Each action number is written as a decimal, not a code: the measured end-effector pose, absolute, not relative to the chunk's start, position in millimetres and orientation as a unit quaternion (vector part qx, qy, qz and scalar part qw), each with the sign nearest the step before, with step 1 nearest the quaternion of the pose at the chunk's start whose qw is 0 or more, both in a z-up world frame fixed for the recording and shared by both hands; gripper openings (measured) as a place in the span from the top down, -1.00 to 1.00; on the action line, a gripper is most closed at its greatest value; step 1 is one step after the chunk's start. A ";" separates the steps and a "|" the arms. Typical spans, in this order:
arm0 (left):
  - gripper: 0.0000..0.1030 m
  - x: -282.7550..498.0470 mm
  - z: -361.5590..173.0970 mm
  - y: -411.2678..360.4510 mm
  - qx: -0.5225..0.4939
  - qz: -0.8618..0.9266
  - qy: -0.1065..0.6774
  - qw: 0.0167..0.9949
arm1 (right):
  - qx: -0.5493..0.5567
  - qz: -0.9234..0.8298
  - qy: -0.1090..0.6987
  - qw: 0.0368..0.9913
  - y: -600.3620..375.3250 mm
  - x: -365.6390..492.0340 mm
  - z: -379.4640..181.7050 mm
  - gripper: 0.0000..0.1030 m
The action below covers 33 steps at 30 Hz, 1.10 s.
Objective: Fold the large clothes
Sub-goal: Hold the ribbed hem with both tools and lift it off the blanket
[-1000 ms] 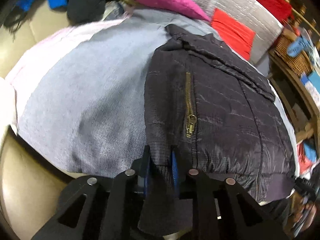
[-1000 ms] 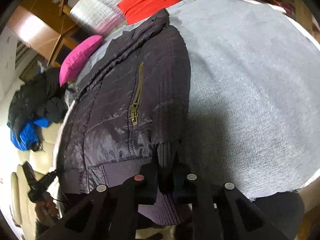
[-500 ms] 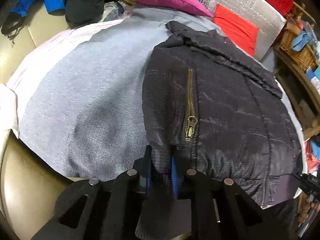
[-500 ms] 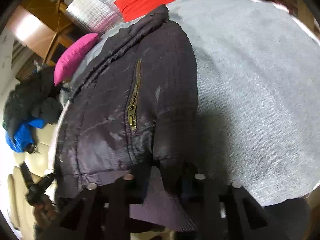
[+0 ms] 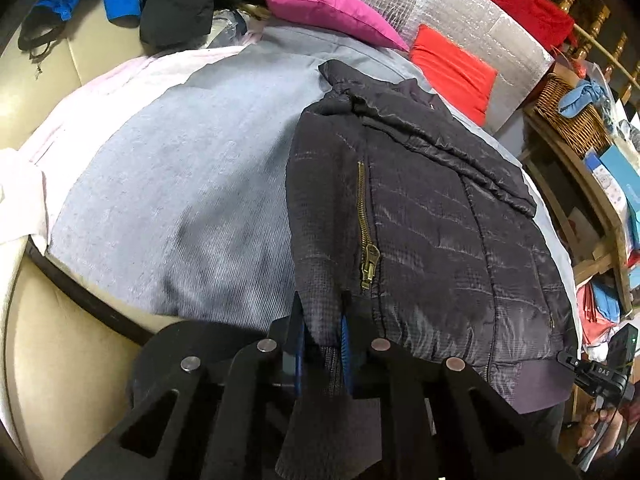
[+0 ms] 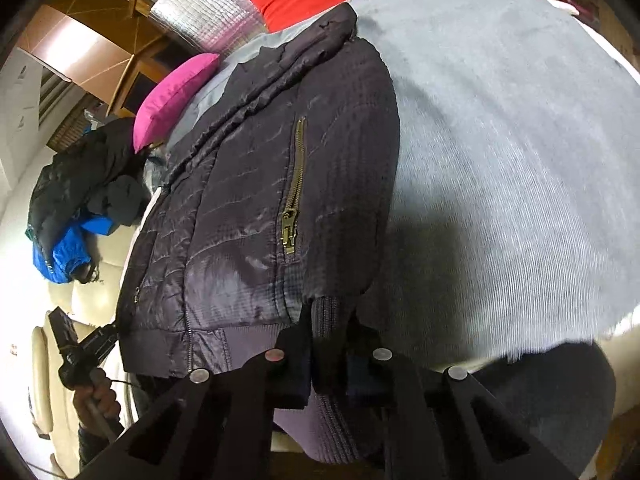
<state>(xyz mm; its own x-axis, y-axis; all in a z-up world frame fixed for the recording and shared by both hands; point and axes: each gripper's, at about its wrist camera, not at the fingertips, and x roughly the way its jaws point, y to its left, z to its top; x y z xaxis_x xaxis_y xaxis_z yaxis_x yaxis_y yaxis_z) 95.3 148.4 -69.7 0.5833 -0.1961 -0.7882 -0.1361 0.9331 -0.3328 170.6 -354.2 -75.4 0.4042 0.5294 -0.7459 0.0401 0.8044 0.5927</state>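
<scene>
A grey cloth (image 5: 192,184) covers the cushioned surface, and on it lies a black quilted jacket (image 5: 432,232), front up. In the left wrist view its long axis runs from the ribbed hem at about 5 o'clock up to the collar at about 12 o'clock, so the collar points away from both cameras toward the pink pillow (image 5: 328,8) and the red cushion (image 5: 452,72). In the right wrist view the same jacket (image 6: 248,200) fills the left half, collar at about 12 o'clock, hem along the bottom at 7 o'clock. Each side carries a brass pocket zipper (image 5: 366,232) running along the body's length. The left gripper (image 5: 320,344) has its jaws closed tight on the jacket's near left corner, the fabric rising straight out from between the blue pads at 6 o'clock; the jaws have just been closing. The right gripper (image 6: 330,356) likewise pinches the ribbed cuff (image 6: 326,320) at the opposite corner, its jaws also just closing, cloth hanging below them. At 8 o'clock in the right view a hand (image 6: 98,400) grips the other handle.
</scene>
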 end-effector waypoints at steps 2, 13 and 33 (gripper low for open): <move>0.71 97.8 -70.2 148.0 -0.181 -0.016 0.457 0.871 | 0.278 0.159 0.521 0.791 -357.3 167.1 -72.9 0.76; 0.70 111.2 -85.7 150.3 -0.195 -0.006 0.471 0.860 | 0.312 0.150 0.524 0.778 -360.0 172.2 -93.9 0.76; 0.23 126.0 -95.4 141.9 -0.182 0.001 0.488 0.854 | 0.347 0.144 0.530 0.760 -364.6 181.0 -112.0 0.36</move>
